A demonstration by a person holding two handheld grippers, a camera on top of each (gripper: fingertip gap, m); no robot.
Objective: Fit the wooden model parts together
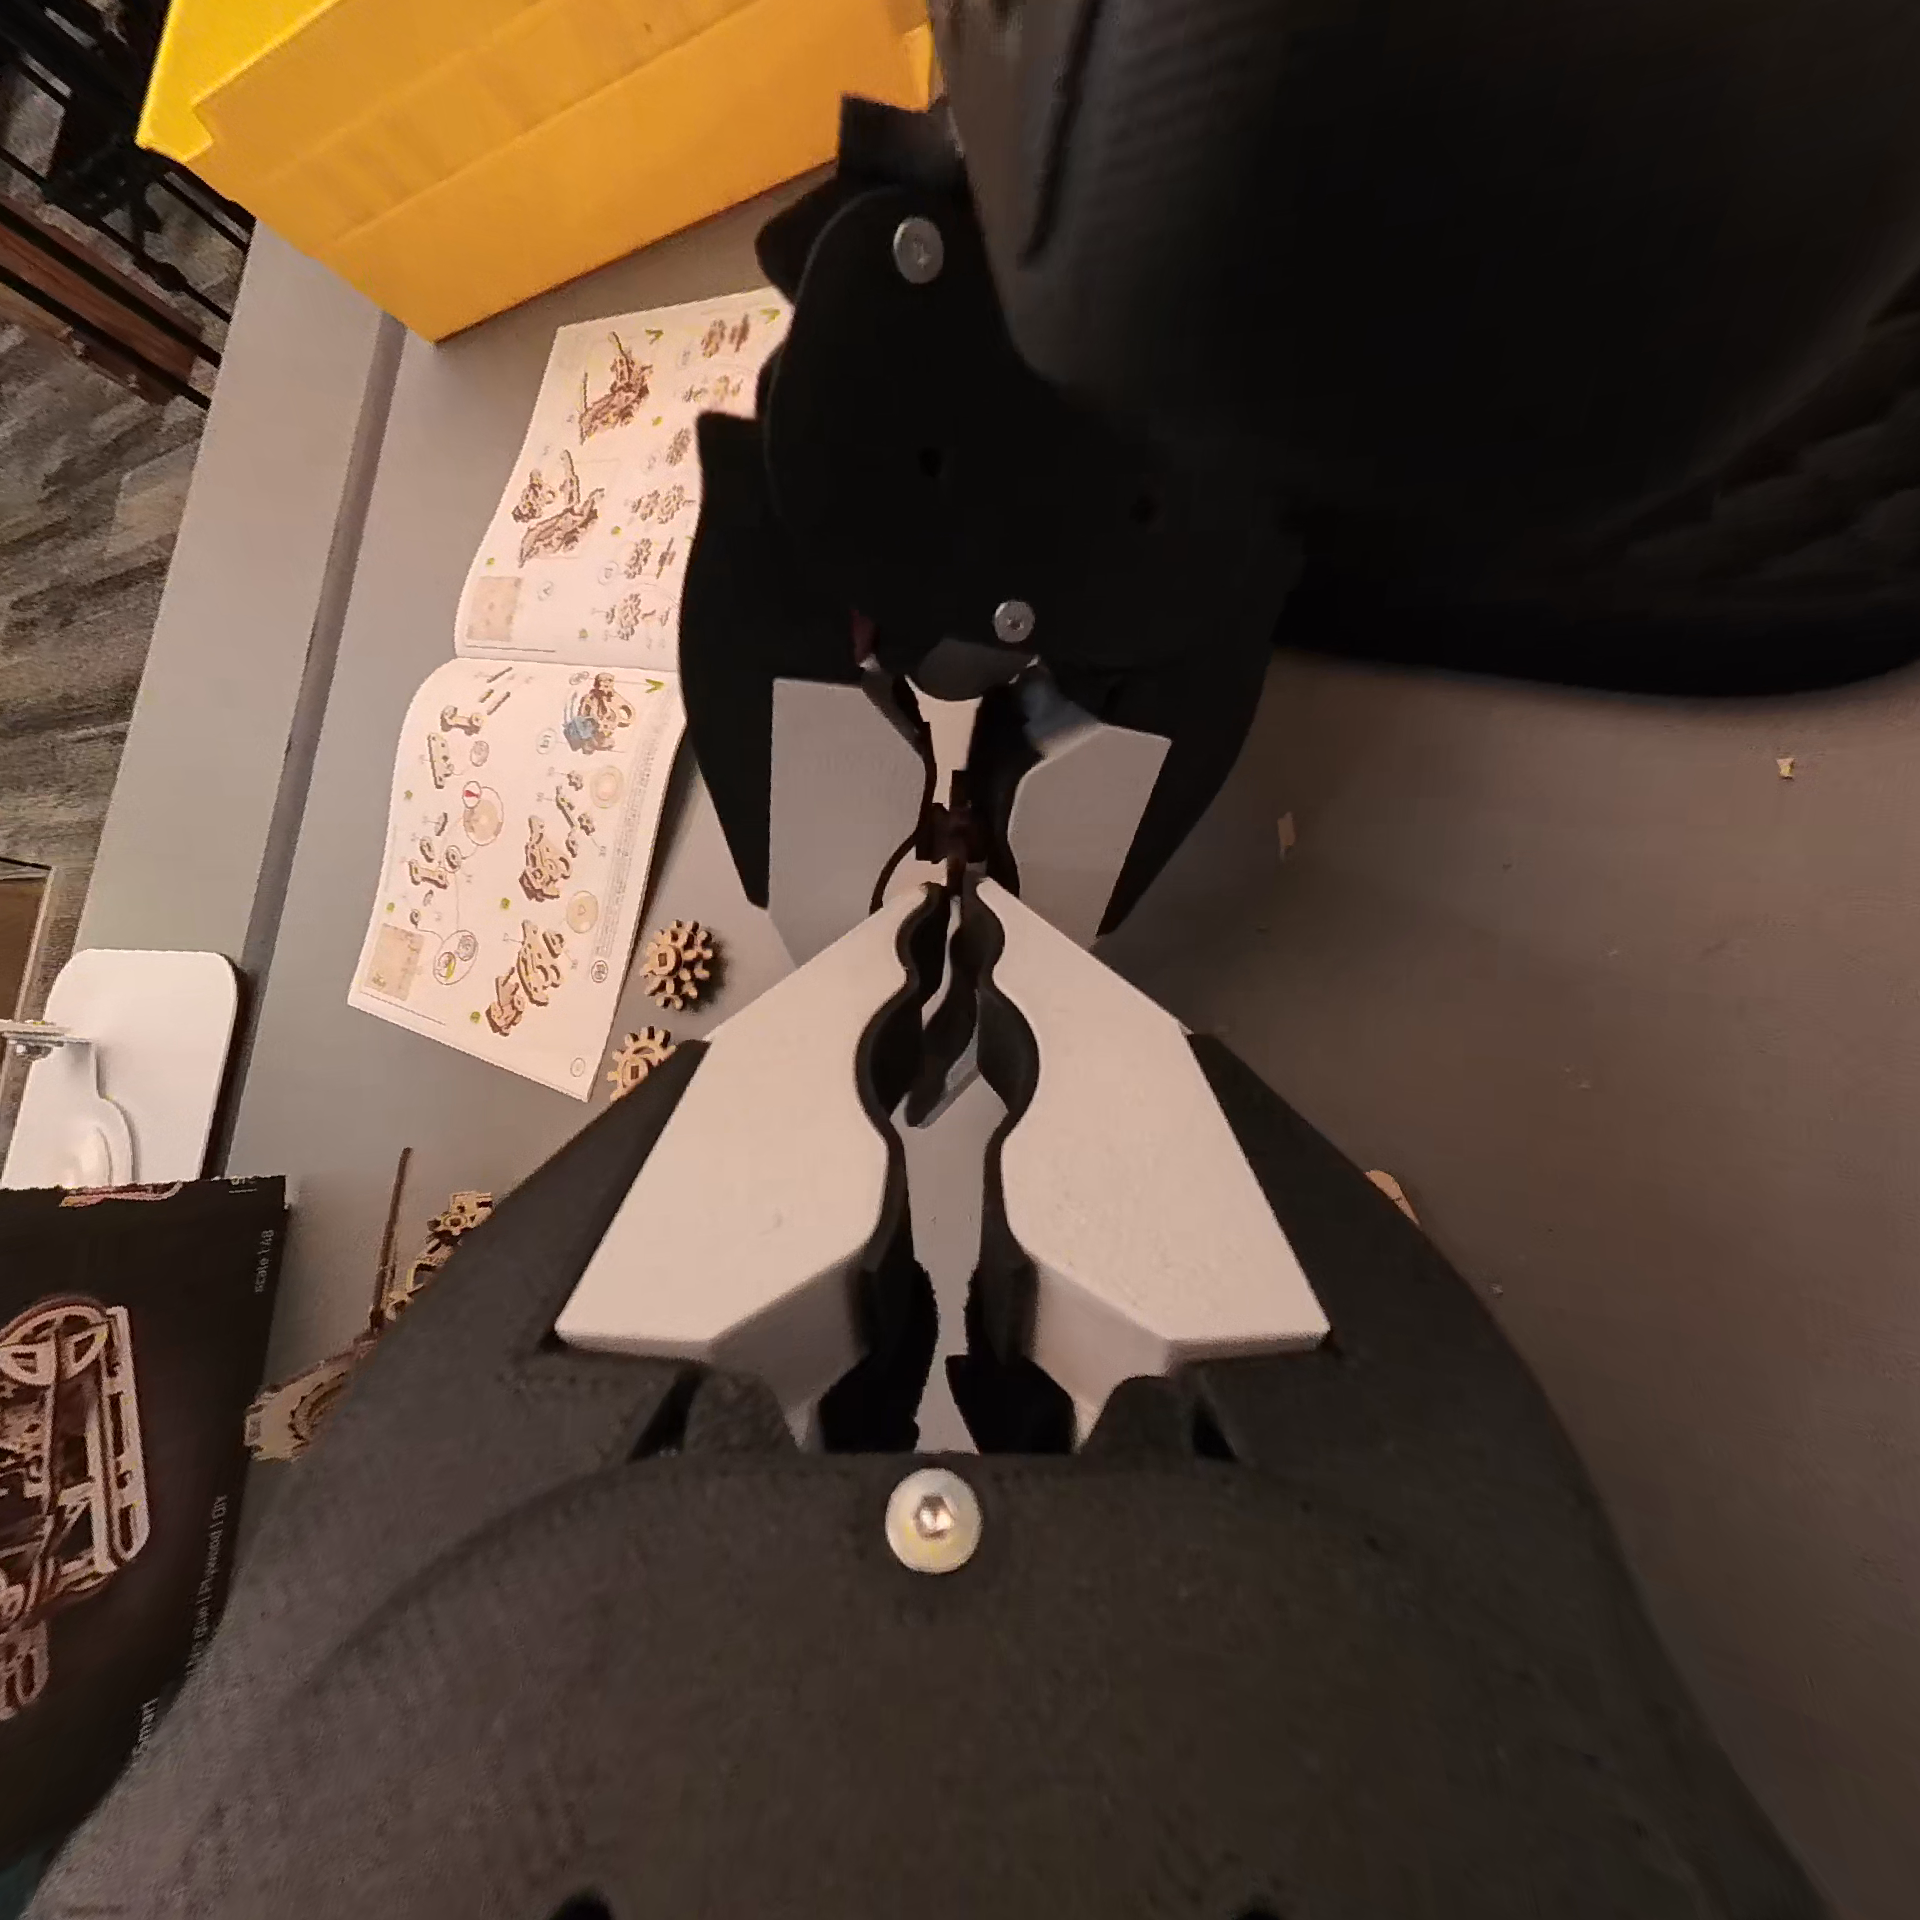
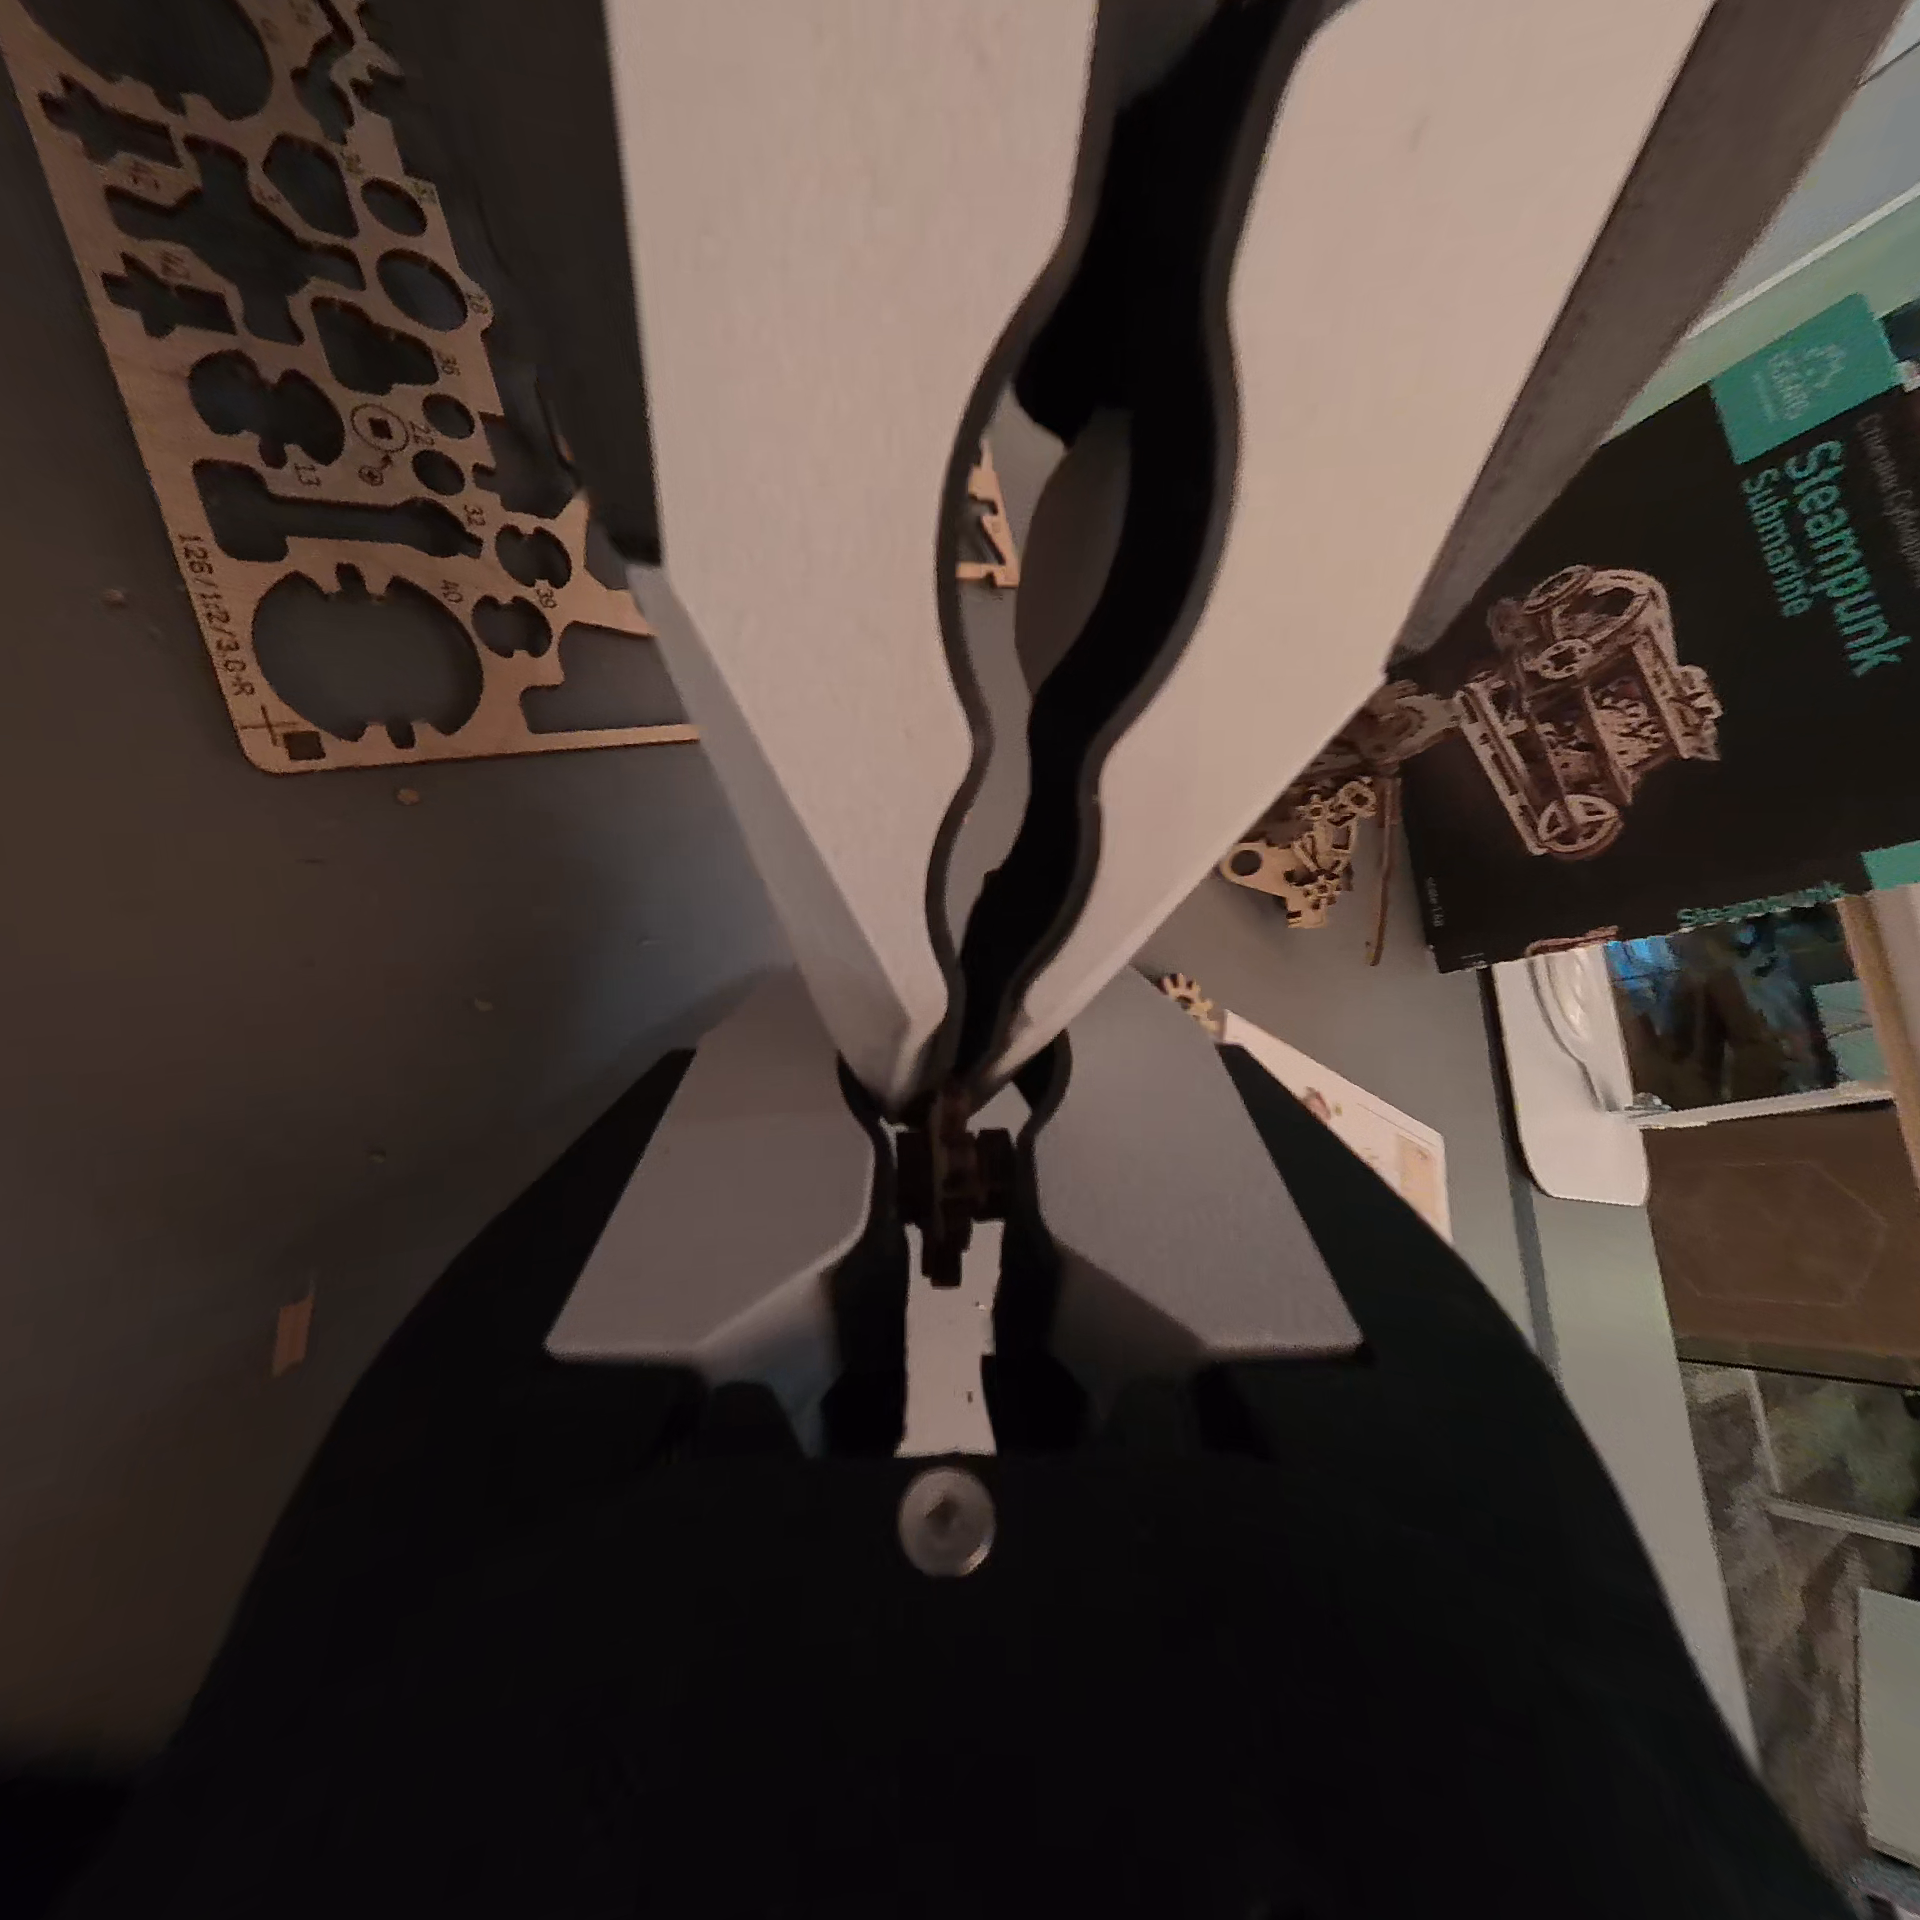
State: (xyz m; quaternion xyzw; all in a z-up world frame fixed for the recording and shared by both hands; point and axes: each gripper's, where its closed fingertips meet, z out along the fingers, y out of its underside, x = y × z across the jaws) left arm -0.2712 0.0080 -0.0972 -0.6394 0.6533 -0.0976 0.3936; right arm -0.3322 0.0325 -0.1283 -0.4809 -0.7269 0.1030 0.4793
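A small dark wooden gear piece (image 2: pixel 951 1179) hangs in the air between my two grippers, which meet tip to tip above the grey table (image 1: pixel 1558 1143). In the right wrist view my right gripper (image 2: pixel 954 1164) is shut on the piece, its fingers pressing its two sides. My left gripper (image 2: pixel 961 1075) comes in from above and pinches the piece's upper edge. In the left wrist view my left gripper (image 1: pixel 951 899) is shut, and the piece (image 1: pixel 948 826) sticks out past its tips into the right gripper (image 1: pixel 951 800).
An open instruction booklet (image 1: pixel 540 831) and two loose wooden gears (image 1: pixel 677 961) lie to the left. A yellow bin (image 1: pixel 468 156) stands behind. There are also a black kit box (image 2: pixel 1662 675), a partly built wooden model (image 2: pixel 1309 842) and a punched-out plywood sheet (image 2: pixel 312 416). The gap from one gripper's tips to the other's is roughly 6 cm.
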